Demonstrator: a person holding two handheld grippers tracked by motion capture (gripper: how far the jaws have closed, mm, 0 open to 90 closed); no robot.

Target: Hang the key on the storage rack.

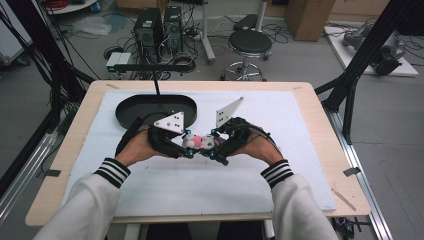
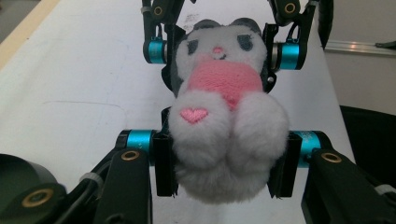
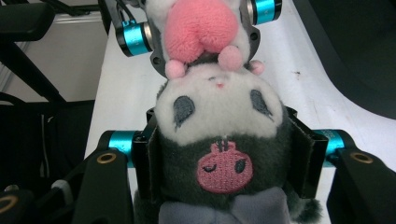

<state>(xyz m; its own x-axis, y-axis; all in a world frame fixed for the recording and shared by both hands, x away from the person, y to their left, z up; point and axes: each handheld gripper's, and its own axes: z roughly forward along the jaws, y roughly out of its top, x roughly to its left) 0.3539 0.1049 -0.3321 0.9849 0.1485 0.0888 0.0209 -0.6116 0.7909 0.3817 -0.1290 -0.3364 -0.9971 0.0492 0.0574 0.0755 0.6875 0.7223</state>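
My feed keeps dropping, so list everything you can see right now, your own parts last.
plush toy: 1, white, pink and dark grey, above the pad, held at both ends
tray: 1, black, oval, far left on the pad
pad: 1, white, covering the table
table: 1, light wood
stool: 1, black, on the floor beyond the table
left gripper: jaws shut on the toy's feet
right gripper: jaws shut on the toy's head
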